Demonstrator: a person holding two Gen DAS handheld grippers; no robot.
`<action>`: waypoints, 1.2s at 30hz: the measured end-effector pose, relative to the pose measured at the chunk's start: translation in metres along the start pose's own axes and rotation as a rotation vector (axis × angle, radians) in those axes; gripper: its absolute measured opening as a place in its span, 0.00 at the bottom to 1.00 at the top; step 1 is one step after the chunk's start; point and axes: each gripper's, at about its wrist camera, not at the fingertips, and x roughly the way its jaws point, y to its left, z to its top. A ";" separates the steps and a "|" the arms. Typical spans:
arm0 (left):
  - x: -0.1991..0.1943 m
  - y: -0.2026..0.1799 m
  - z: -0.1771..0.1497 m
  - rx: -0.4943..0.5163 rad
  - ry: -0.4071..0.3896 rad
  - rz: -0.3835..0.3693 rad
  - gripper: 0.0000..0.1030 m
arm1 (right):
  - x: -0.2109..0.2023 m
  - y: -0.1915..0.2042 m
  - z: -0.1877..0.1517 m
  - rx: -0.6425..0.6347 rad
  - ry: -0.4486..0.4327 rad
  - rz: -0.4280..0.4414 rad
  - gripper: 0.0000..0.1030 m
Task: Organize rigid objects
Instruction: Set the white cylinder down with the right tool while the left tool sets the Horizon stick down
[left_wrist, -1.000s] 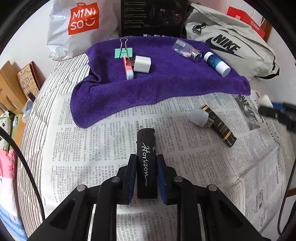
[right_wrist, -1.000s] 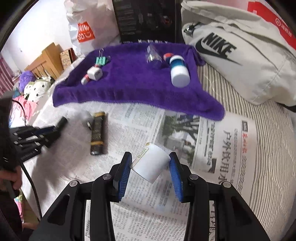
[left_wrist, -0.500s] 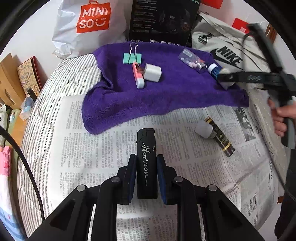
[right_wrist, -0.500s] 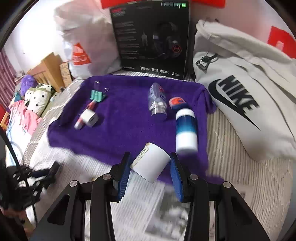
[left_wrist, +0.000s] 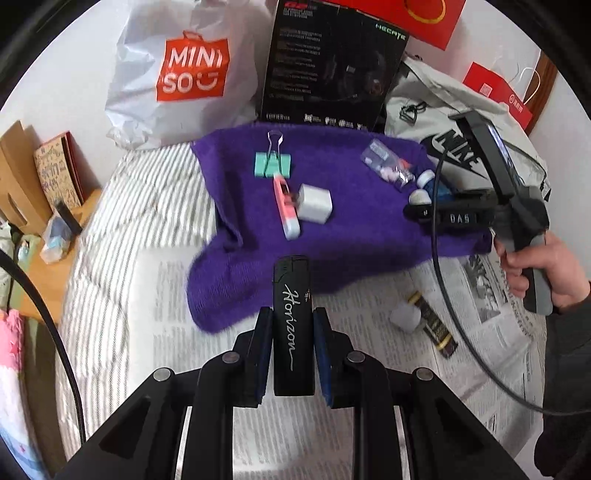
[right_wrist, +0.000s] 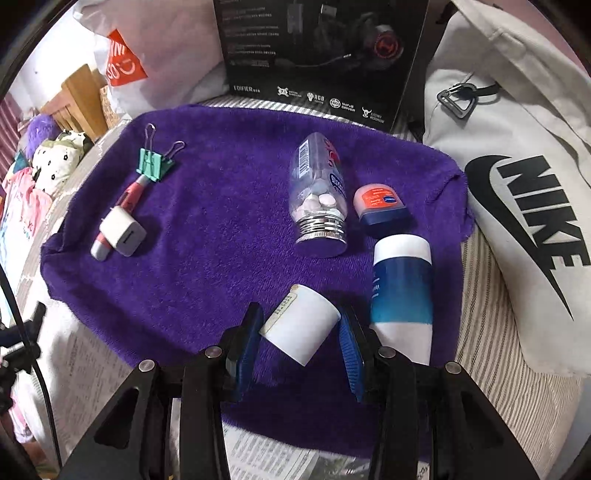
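Observation:
My left gripper is shut on a black lighter marked Horizon, held above the newspaper near the front edge of the purple towel. My right gripper is shut on a small white bottle, held tilted over the towel. On the towel lie a green binder clip, a pink pen, a white charger cube, a clear pill bottle, a small round tin and a blue-and-white tube just right of my right gripper. A black-and-gold lipstick with its white cap lies on the newspaper.
Behind the towel stand a white Miniso bag, a black headset box and a grey Nike bag. A person's hand holds the right gripper's handle. Striped bedding and newspaper cover the surface; a wooden stand stands left.
My right gripper has carried the white bottle from over the newspaper to over the towel, beside the blue-and-white tube. My left gripper has lifted the lighter and moved toward the towel's front edge.

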 end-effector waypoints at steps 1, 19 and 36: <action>0.000 0.000 0.003 0.001 -0.004 0.000 0.20 | 0.002 0.000 0.000 0.001 0.004 0.006 0.40; 0.072 0.015 0.087 -0.039 0.036 0.028 0.20 | 0.004 0.002 0.003 -0.051 0.024 0.057 0.52; 0.112 0.008 0.093 -0.029 0.118 0.107 0.21 | -0.070 -0.007 -0.039 0.048 -0.097 0.064 0.54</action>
